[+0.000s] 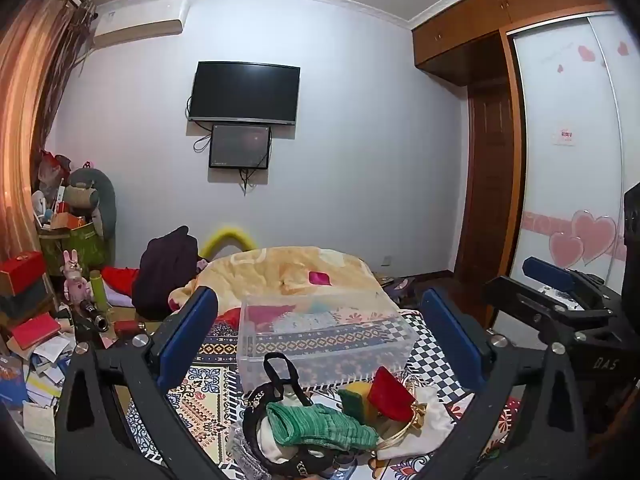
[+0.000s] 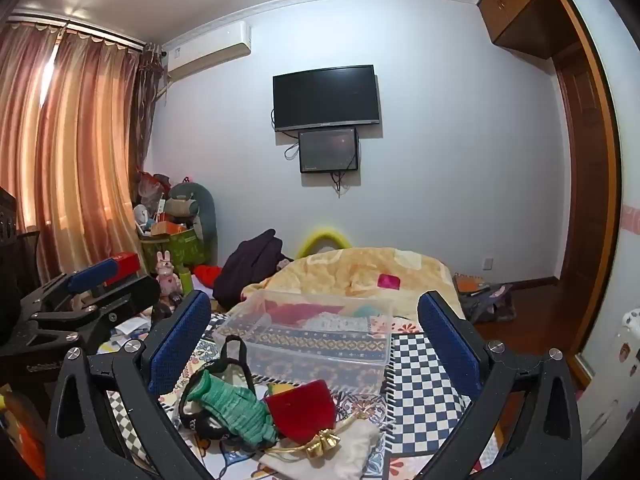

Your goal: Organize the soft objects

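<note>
Both tongs wide and empty, left gripper (image 1: 320,332) and right gripper (image 2: 316,334) above pile at 6 o'clock: green sock (image 2: 236,412) may snag black strap (image 2: 234,350), dragging it short of bin (image 2: 308,336).

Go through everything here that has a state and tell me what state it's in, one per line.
Left tool: open, holding nothing.
Right tool: open, holding nothing.
Clear plastic storage box: lidless, upright, some fabric inside.
Green knitted glove: lying loose outside the box.
Red velvet drawstring pouch: outside the box, gold cord trailing.
Wall-mounted black television: screen dark.
Peach striped curtains: drawn shut.
</note>
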The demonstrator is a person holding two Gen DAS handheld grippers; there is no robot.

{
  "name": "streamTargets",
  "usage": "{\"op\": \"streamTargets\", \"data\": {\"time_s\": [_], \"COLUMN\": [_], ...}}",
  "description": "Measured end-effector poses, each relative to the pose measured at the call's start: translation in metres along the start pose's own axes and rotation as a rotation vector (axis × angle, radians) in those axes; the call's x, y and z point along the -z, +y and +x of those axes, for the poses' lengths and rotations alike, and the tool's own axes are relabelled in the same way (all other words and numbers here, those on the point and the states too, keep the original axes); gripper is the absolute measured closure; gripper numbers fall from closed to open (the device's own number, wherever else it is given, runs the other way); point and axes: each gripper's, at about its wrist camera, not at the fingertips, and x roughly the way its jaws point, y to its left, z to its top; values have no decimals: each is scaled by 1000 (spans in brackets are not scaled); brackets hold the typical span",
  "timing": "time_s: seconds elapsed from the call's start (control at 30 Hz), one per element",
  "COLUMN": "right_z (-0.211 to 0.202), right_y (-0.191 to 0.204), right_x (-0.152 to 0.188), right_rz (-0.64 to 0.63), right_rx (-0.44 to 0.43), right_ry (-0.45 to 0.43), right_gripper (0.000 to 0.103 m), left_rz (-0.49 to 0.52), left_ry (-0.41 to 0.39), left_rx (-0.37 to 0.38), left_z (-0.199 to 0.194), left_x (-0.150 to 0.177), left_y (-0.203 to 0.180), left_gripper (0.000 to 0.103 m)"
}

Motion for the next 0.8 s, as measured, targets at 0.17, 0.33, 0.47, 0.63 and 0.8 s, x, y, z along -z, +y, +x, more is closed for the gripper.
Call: {"op": "streamTargets", "data": {"time_s": [0.17,0.33,0.47,0.63,0.8], "right_z": [2,-5,-7,-8,-9], "right_y": [2,-2,-3,0,0], "right_x": [0,-3,-3,-3,-3], "right_rz": [16,27,27,26,23], "right_rx": [-8,-16,-19,-17,-21], "right_ry": [6,-3,-12,-11,-15], "right_gripper": [0,0,0,0,0], "left_rz": [7,18,11,9,11], "left_ry": [2,3,6,7,5], "left_rx": [3,1,13,31,29], "left_z": [0,5,2,0,0], "left_x": [1,7,3,2,2], "left_y": [-2,-4,-2,-2,-2], "left_gripper": [0,0,0,0,0]}}
